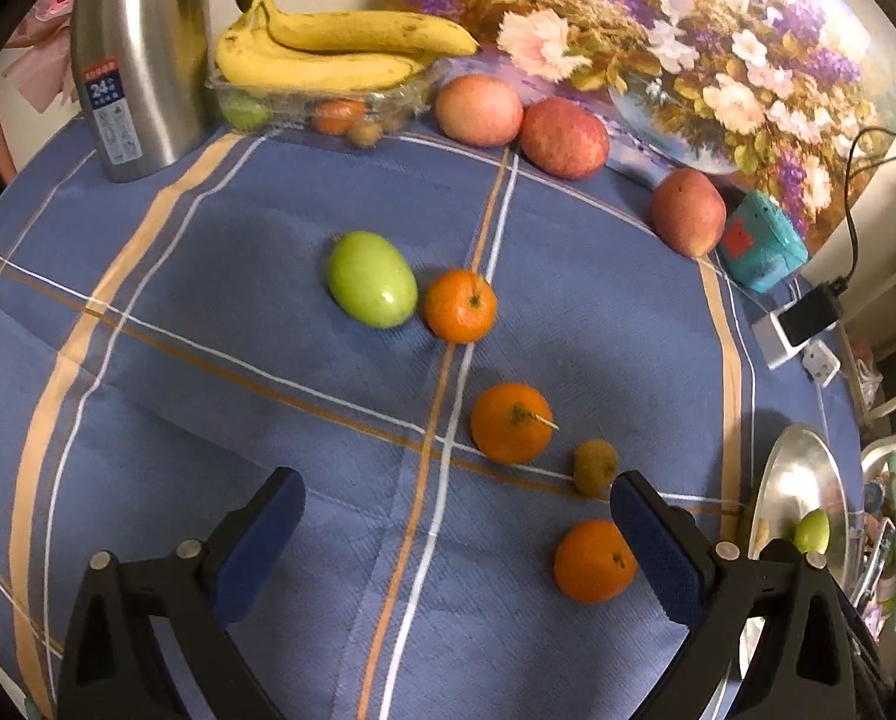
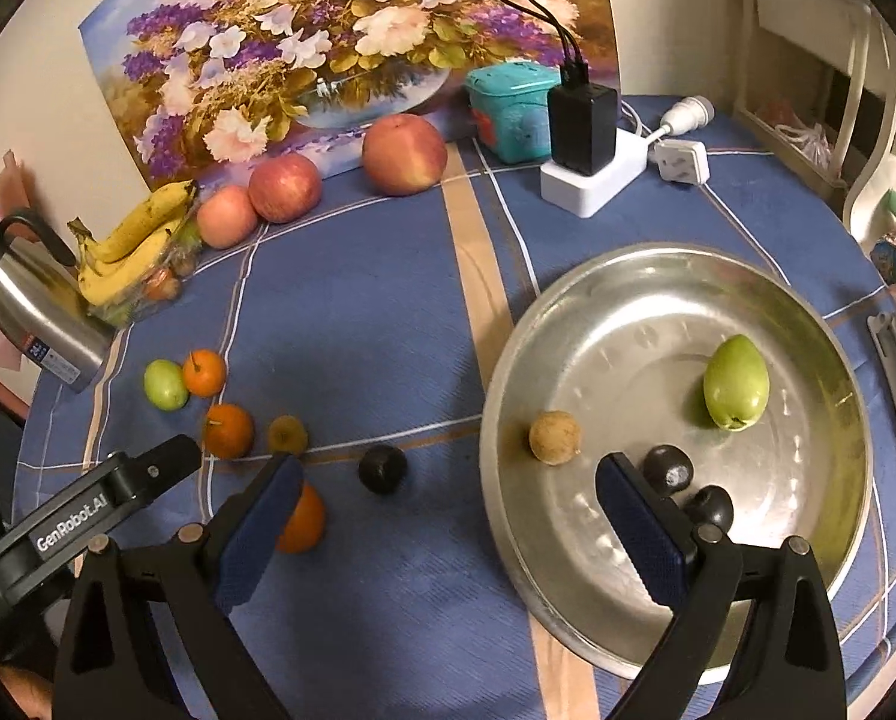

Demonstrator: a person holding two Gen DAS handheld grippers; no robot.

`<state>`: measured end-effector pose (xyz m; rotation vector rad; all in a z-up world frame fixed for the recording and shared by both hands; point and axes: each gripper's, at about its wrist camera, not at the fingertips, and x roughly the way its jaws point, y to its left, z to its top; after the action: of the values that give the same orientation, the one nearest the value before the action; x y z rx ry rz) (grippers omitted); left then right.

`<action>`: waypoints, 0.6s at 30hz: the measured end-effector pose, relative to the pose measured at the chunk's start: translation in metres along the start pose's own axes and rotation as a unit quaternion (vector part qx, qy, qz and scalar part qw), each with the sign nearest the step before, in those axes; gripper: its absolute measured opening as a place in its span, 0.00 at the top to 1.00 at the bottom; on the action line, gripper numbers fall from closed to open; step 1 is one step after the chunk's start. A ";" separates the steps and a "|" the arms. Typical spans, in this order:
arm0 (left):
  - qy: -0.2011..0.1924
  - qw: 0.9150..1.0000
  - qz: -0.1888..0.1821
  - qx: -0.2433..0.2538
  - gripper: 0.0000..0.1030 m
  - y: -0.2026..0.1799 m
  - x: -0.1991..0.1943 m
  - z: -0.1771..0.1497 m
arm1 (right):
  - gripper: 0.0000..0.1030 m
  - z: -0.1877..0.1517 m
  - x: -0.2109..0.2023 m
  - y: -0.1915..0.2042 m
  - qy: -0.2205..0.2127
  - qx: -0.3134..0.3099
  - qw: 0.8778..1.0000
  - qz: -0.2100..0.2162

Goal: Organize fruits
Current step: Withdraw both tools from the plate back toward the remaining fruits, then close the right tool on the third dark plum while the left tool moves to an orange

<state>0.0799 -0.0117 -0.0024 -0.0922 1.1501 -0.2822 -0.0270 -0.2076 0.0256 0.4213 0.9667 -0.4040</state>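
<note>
The left gripper hovers low over the blue plaid-clothed tabletop, jaws spread wide and empty; its body reads "GenRobot.AI" in the right wrist view. One small round orange mandarin lies beside its right finger. The right gripper hangs above the tabletop at the rim of the round stainless-steel basin, jaws apart, holding nothing. The basin contains a green oval fruit, a tan round fruit and two dark round fruits. The steel thermos flask label shows "24".
</note>
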 end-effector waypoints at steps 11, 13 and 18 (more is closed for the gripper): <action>0.012 0.998 -0.023 -0.053 0.01 0.021 0.002 0.009 | 0.34 0.005 0.011 0.023 0.000 -0.023 1.000 0.013; 0.018 0.998 -0.029 -0.051 0.01 0.020 0.005 0.008 | 0.34 0.005 0.014 0.028 0.002 -0.030 0.999 0.014; 0.030 0.998 -0.034 -0.043 0.02 0.014 0.013 0.006 | 0.39 0.006 0.025 0.036 0.018 -0.042 0.999 0.022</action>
<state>0.0926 -0.0020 -0.0141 -0.1993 1.2208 -0.2980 0.0082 -0.1834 0.0129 0.3740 1.0046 -0.3148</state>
